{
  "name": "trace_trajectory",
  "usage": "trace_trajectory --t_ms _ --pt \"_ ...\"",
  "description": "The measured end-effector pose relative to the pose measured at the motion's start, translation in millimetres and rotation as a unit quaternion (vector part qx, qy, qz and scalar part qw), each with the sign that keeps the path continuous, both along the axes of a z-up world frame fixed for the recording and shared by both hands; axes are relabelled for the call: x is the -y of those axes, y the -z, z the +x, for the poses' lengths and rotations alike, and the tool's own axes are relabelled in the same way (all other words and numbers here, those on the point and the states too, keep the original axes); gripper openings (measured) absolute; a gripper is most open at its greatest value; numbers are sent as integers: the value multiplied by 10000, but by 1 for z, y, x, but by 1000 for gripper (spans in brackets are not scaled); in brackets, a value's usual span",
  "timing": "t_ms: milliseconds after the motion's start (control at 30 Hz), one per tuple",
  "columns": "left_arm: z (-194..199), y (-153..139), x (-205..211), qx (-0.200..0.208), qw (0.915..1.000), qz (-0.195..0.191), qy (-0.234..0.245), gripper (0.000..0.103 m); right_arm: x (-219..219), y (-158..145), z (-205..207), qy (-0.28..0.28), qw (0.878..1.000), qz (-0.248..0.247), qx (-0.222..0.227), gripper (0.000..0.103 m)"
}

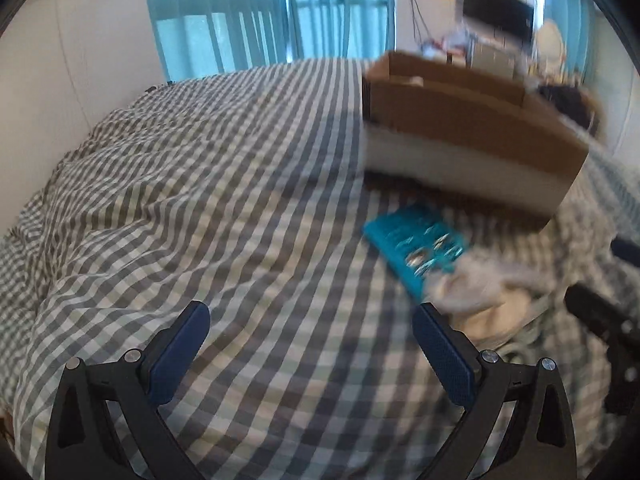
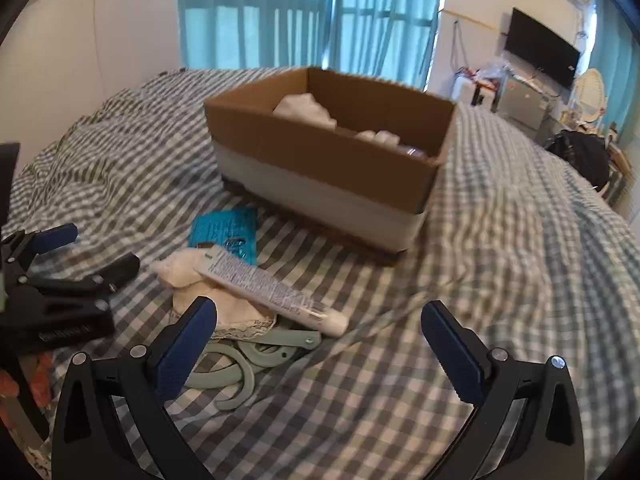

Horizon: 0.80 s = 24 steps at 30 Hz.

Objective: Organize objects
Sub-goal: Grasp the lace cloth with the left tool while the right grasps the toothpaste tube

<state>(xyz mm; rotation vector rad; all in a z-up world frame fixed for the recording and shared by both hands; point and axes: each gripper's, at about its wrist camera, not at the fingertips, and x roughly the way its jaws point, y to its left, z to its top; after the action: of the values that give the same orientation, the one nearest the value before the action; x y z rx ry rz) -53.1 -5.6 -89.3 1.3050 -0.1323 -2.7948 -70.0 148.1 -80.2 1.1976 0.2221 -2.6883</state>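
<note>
Gingham bedding in grey and white (image 2: 500, 240) covers the bed, with teal curtains (image 2: 304, 12) behind it and a dark wall screen (image 2: 540, 48) to the right. On the bed stands an open cardboard box (image 2: 320, 152) with a pale band round its lower half.

Only the right wrist view looks into the box, where white cloth bundles (image 2: 304, 110) lie. It also shows the loose pile clearly: a white tube (image 2: 272, 290) lying across a cream cloth (image 2: 224, 312), a teal packet (image 2: 224, 230) just beyond them near the box, and pale green scissors (image 2: 244, 364) partly under the cloth. The left wrist view blurs these; the packet (image 1: 416, 244) and cloth (image 1: 476, 300) are recognisable, the tube and scissors are not.

The right hand-held gripper (image 2: 320, 324) hangs over the bedding beside the pile, jaws wide apart and holding nothing. The left hand-held gripper (image 1: 312, 324) is likewise spread open and empty over bare bedding, left of the pile.
</note>
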Motion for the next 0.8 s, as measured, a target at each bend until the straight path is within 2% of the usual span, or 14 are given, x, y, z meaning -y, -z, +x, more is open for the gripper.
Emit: trace_trajectory --t_ms 133,233,333,400,500,667,800 --pt "-3 7 3 128 9999 38 -26 103 9 14 -17 -249 9996 84 121 102" --pt "-4 6 6 130 9998 109 -46 103 19 26 -34 -520 9980 164 309 92" --pt "-5 6 4 144 9998 106 -26 103 30 44 -50 -764 9947 243 648 69" --pt "-5 7 3 152 9999 64 -9 103 30 50 -52 -780 9936 62 817 51" --pt "-3 5 -2 104 9999 -35 37 103 21 43 -42 -733 9945 -121 734 34" --pt "5 -7 -21 -121 9993 -204 288 103 -8 24 -21 -436 9967 -376 571 25" --pt "7 -16 -41 -124 9982 173 565 103 -18 17 -11 -251 9976 -337 557 25"
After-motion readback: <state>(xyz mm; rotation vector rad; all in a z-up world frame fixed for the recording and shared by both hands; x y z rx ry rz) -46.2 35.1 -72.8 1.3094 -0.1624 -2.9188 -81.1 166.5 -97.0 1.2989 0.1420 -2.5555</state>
